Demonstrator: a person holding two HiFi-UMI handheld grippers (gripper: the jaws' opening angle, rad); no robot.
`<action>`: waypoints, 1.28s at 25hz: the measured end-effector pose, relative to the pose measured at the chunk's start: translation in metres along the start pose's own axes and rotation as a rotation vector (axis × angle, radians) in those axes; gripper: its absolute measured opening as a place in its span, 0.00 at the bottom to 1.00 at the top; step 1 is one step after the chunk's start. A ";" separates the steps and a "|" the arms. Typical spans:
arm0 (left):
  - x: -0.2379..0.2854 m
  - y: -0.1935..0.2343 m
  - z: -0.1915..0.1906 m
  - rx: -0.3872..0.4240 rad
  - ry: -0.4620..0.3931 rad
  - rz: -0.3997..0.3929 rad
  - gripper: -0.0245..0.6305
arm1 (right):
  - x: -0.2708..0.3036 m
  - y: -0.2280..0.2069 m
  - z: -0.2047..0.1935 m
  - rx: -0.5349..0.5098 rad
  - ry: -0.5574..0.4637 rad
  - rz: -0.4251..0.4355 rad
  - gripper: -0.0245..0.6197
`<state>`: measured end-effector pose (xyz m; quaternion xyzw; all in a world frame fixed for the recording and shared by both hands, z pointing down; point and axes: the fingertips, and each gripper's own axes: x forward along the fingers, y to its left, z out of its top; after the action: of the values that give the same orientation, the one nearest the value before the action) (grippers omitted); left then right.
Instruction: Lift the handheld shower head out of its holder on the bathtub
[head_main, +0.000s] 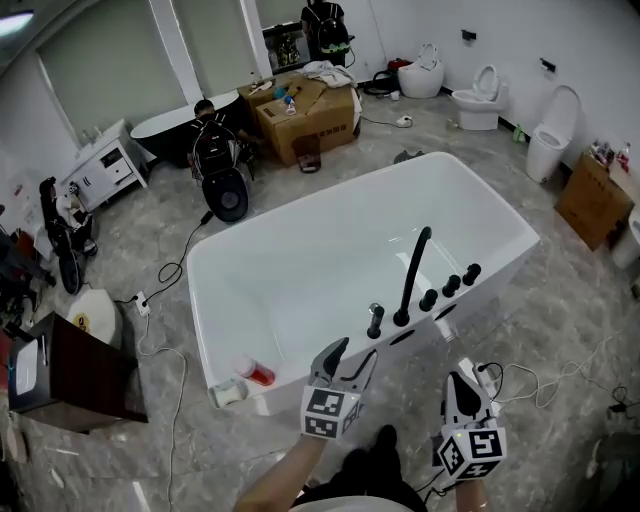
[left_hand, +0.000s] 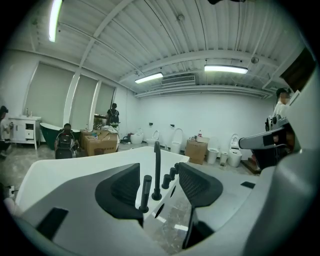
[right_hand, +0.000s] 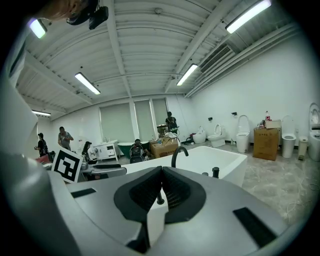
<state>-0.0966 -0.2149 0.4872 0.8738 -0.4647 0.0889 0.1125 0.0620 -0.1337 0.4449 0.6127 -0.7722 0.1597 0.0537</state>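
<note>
**Entry: handheld shower head, seated in its holder, approach by left gripper**

- Handheld shower head (left_hand: 145, 192): short black cylinder, upright in its holder on the bathtub (head_main: 300, 250) rim. It stands ahead of my left gripper and toward its left jaw, not touching either jaw. Not yet lifted.
- Left gripper (left_hand: 159, 180): jaws spread wide, nothing between them but open air, aimed at the rim fittings.
- Right gripper (right_hand: 161, 172): jaws pressed together, holding nothing, held off to the right of the left one and short of the tub.
- Tall spout (left_hand: 157, 170): just beyond the shower head and slightly right of it, also inside the left gripper's open span.
- Knobs (head_main: 450, 285): a row further right along the rim.

Hazards, as I judge them:
- Closing from this line could catch the spout along with the shower head, or instead of it, since both sit within the span.
- The left jaw could knock the handle sideways before contact on both sides.
- A tilted pull may bind the handle in its holder.
- The smooth round body may slip.
</note>
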 end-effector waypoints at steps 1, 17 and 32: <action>0.011 0.001 -0.002 0.000 0.007 0.005 0.42 | 0.007 -0.006 0.001 -0.001 0.001 0.004 0.05; 0.168 0.034 -0.079 -0.030 0.141 0.089 0.44 | 0.121 -0.092 -0.026 0.012 0.079 0.065 0.05; 0.279 0.074 -0.179 -0.016 0.273 0.160 0.44 | 0.192 -0.147 -0.084 0.060 0.174 0.059 0.05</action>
<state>-0.0134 -0.4261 0.7401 0.8129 -0.5137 0.2119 0.1744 0.1474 -0.3147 0.6039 0.5746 -0.7773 0.2368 0.0976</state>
